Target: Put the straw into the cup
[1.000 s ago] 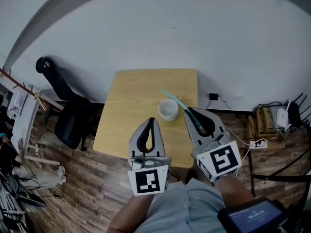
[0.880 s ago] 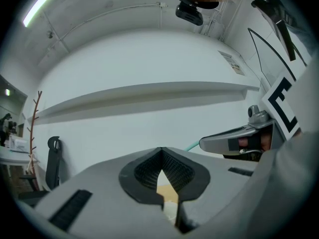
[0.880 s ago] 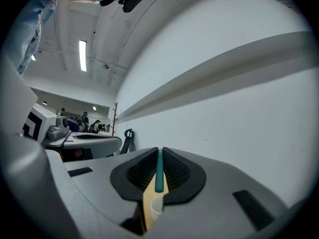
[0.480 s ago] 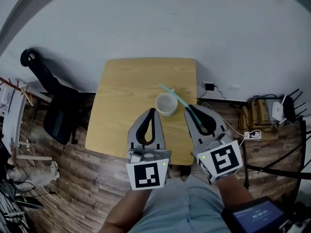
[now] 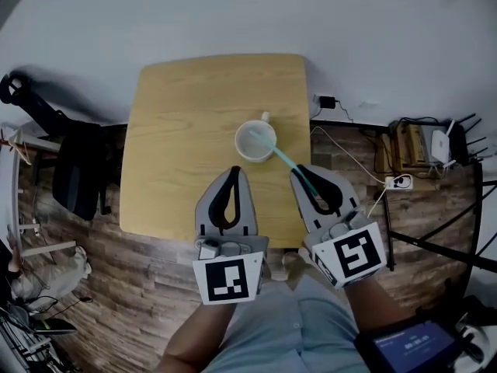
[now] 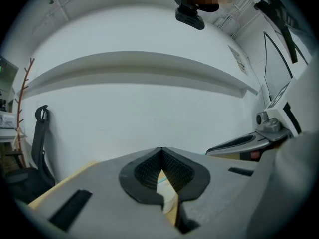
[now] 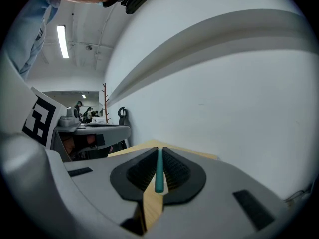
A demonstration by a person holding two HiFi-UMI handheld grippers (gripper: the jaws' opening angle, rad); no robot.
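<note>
A white cup (image 5: 255, 141) stands on the square wooden table (image 5: 186, 107), right of centre. A teal straw (image 5: 284, 159) slants from my right gripper (image 5: 297, 171) up-left to the cup, its far end over or inside the cup's mouth. In the right gripper view the straw (image 7: 159, 171) lies clamped between the shut black pads. My left gripper (image 5: 234, 170) hovers just below-left of the cup, shut with nothing held. In the left gripper view a sliver of the cup (image 6: 168, 192) shows through the gap behind the closed jaws.
A black office chair (image 5: 74, 173) stands off the table's left side. Cables, a power strip (image 5: 396, 182) and a router (image 5: 443, 142) lie on the wooden floor at the right. A white wall runs behind the table.
The straw's far end, earlier lying past the cup's right side, now sits over the cup's mouth. The head view has shifted, so table and cup appear higher and closer. Left gripper stays shut.
</note>
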